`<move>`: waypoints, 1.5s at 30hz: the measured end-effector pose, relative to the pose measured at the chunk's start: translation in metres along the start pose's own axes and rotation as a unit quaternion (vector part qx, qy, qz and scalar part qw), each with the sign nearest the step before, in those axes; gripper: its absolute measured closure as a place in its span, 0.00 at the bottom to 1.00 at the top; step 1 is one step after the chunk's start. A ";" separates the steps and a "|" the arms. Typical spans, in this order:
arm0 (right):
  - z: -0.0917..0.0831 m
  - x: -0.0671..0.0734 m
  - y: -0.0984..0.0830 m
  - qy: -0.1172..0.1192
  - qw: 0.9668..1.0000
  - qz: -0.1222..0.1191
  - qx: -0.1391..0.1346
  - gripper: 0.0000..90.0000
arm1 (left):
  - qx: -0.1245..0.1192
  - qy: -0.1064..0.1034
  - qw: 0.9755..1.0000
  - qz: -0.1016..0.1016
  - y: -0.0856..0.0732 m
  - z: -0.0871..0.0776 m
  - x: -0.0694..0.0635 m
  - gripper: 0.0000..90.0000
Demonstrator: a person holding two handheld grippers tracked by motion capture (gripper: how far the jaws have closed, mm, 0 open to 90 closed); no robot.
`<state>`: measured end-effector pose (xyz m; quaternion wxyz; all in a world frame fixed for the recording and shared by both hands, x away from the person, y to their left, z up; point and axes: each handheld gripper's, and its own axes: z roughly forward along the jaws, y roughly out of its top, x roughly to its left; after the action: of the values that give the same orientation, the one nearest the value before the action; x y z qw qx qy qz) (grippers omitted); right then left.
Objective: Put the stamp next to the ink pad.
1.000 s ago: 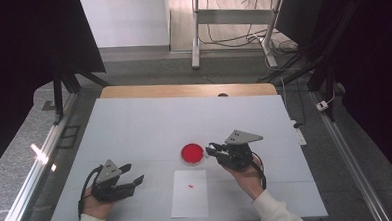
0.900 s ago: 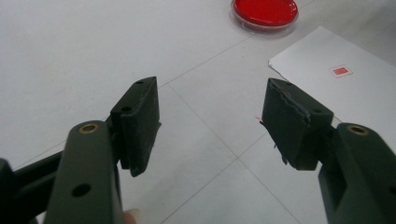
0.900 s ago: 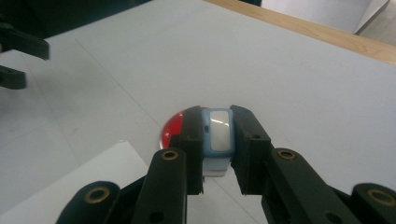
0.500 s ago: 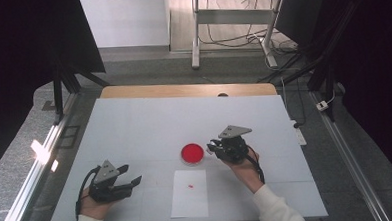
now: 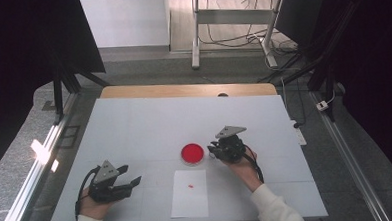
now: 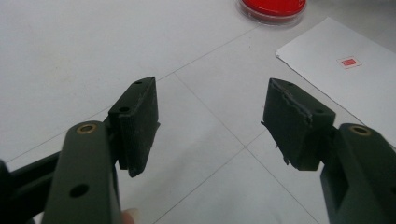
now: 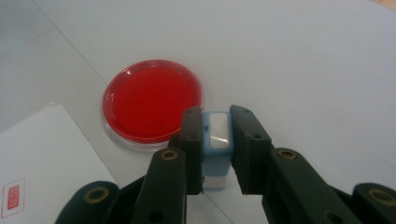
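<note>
A pale grey surface [image 5: 149, 127] ruled by thin seams, with a wooden strip along its far edge, carries a round red ink pad [image 5: 192, 153] as the centre of the scene. Just right of the ink pad, the right gripper [image 7: 215, 140] has its fingers clamped narrow on a small light-blue stamp [image 7: 217, 140], held at the pad's rim. On the near side of the ink pad lies a white sheet of paper [image 5: 189, 193] bearing one small red stamp mark [image 5: 190, 186]. Well to the left of the ink pad and nearer the person, the left gripper [image 6: 210, 123] rests low over the bare surface, its fingers spread wide with nothing between them. Beyond the surface, a grey floor, metal table legs, loose cables and dark curtains frame the room.
</note>
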<state>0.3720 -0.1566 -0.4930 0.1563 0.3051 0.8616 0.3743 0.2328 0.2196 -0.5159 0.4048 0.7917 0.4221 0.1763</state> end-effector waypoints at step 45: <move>-0.059 -0.013 -0.041 0.029 0.996 0.004 -0.084 0.45 | -0.002 -0.003 1.000 -0.006 -0.001 0.001 0.007 0.39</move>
<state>0.3357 -0.2188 -0.4833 0.1548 0.2839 0.8299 0.4547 0.2363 0.2251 -0.5179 0.4088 0.7888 0.4253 0.1726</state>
